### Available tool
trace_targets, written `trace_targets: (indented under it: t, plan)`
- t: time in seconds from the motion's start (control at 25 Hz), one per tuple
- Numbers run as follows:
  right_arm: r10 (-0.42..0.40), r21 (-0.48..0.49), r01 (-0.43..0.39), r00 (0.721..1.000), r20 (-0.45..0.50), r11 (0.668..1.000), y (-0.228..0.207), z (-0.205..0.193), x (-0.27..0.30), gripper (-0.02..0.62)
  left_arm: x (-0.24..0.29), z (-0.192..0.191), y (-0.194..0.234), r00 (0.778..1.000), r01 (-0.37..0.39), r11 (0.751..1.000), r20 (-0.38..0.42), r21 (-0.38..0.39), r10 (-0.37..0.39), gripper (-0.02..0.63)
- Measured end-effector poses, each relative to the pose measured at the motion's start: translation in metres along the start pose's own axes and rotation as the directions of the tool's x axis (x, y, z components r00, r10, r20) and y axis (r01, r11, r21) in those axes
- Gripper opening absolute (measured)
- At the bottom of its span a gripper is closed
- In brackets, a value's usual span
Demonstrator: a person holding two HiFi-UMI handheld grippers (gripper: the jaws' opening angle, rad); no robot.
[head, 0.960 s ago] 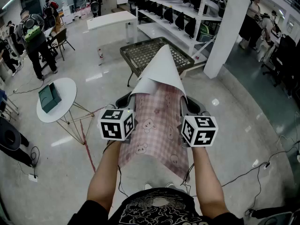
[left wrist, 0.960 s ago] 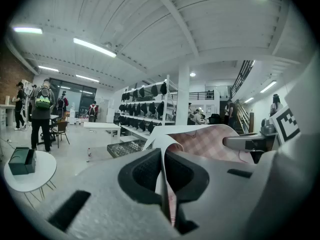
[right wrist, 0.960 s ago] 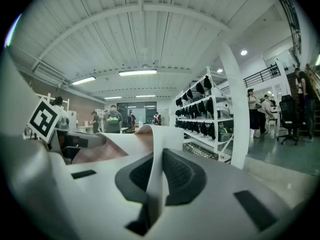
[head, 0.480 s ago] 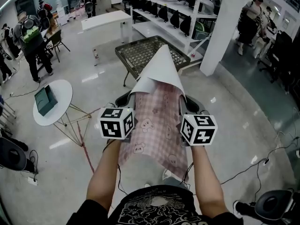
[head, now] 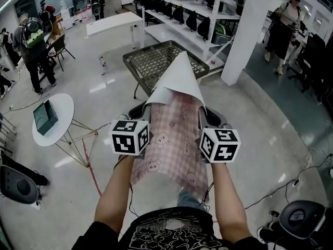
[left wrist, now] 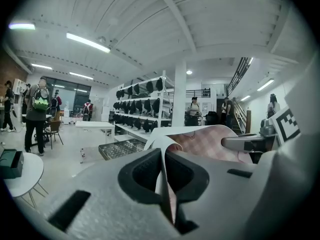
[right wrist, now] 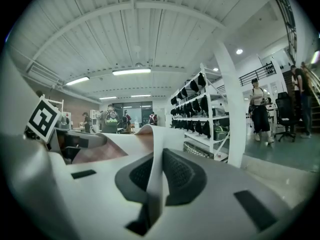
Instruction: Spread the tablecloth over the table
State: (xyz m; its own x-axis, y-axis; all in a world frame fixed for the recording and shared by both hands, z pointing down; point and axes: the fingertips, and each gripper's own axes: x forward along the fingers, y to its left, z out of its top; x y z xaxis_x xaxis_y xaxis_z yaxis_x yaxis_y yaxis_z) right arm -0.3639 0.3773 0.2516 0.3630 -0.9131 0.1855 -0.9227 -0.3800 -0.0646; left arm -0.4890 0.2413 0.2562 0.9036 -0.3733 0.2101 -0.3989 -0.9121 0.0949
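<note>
Floor (head: 260, 155) below, tablecloth (head: 174, 139) spans left tongs (left wrist: 165, 184) and right tongs (right wrist: 152, 184), seemingly corner-held.

We wear a black T-shirt (head: 171, 232) printed with a white swirling pattern, its sleeves short. Each of our hands carries a pale grey moulded tool. The left gripper (left wrist: 162, 181) and the right gripper (right wrist: 149, 184) both have dark, textured pads set into their fingers (right wrist: 182, 174). On each sits a white cube (head: 129, 137) with black square markers, and thin black cables (head: 131, 194) trail beneath our forearms.
</note>
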Motion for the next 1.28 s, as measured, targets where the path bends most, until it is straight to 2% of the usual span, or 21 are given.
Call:
trace_targets:
  t: [0.76,1.08,1.28]
  plan:
    - [0.042,0.012,-0.042,0.998,-0.036,0.999,-0.178,0.011,0.149,0.006,0.22,0.019,-0.024,0.998,-0.05,0.999,-0.046,0.001,0.05,0.008]
    - [0.072,0.016,-0.071,0.996,-0.043,0.997,-0.225,0.021,0.189,0.006,0.277,0.03,-0.029,0.995,-0.081,0.997,-0.058,0.003,0.081,0.008]
    - [0.084,0.011,-0.084,0.995,-0.043,0.996,-0.238,0.022,0.204,0.006,0.295,0.031,-0.028,0.994,-0.092,0.996,-0.058,0.005,0.092,0.008]
